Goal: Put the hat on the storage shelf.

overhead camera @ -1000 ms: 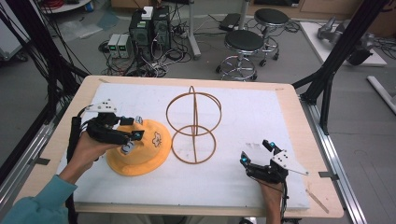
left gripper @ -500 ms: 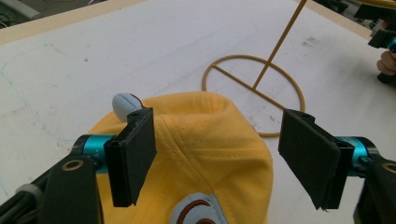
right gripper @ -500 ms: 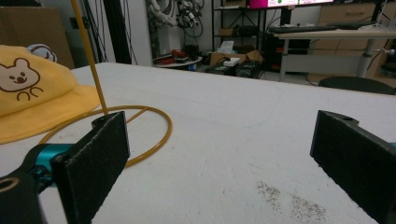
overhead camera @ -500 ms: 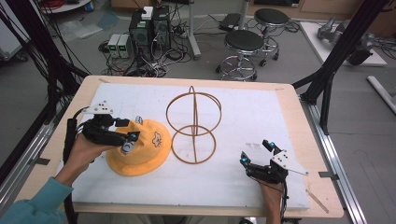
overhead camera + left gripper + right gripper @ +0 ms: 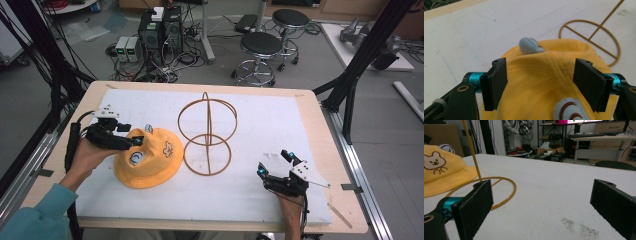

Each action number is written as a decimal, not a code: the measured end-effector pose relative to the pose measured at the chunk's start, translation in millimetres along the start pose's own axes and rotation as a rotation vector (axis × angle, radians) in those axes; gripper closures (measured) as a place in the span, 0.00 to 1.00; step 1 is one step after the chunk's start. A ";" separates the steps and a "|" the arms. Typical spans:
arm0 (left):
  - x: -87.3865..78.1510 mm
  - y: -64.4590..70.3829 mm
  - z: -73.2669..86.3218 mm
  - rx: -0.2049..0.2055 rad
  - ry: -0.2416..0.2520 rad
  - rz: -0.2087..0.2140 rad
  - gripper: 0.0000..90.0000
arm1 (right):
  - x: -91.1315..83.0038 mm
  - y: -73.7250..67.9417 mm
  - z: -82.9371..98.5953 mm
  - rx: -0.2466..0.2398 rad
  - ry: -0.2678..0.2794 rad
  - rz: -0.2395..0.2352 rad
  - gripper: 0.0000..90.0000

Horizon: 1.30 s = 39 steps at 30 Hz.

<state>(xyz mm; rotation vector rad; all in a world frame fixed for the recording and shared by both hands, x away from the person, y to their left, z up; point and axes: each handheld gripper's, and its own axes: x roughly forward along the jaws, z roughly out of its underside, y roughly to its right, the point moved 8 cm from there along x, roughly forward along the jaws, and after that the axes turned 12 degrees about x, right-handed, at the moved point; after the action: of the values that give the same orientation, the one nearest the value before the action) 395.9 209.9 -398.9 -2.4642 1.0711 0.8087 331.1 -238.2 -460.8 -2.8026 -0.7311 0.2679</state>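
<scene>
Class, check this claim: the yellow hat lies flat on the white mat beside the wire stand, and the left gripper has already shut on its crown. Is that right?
Not quite. The left gripper is open, not shut: in the left gripper view its jaws stand wide apart over the yellow hat. The hat does lie on the white mat beside the wire stand.

On the table lie 1 yellow hat (image 5: pixel 148 160) and 1 wire stand (image 5: pixel 206 134) (its frame has 2 rings, 1 flat on the mat and 1 raised, plus 1 upright hoop). There are 2 grippers: the left gripper (image 5: pixel 131 135), the right gripper (image 5: pixel 272 163). Behind the table stand 2 stools (image 5: pixel 261 46).
</scene>
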 end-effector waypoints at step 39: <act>19.7 -19.2 49.1 -0.093 -0.039 0.065 0.64 | 1.0 -0.2 0.3 -0.009 -0.005 0.002 0.04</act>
<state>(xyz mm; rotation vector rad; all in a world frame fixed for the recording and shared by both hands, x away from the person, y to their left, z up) 403.2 236.3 -448.0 -2.4894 1.1289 0.9430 331.8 -237.5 -461.1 -2.8127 -0.7318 0.2722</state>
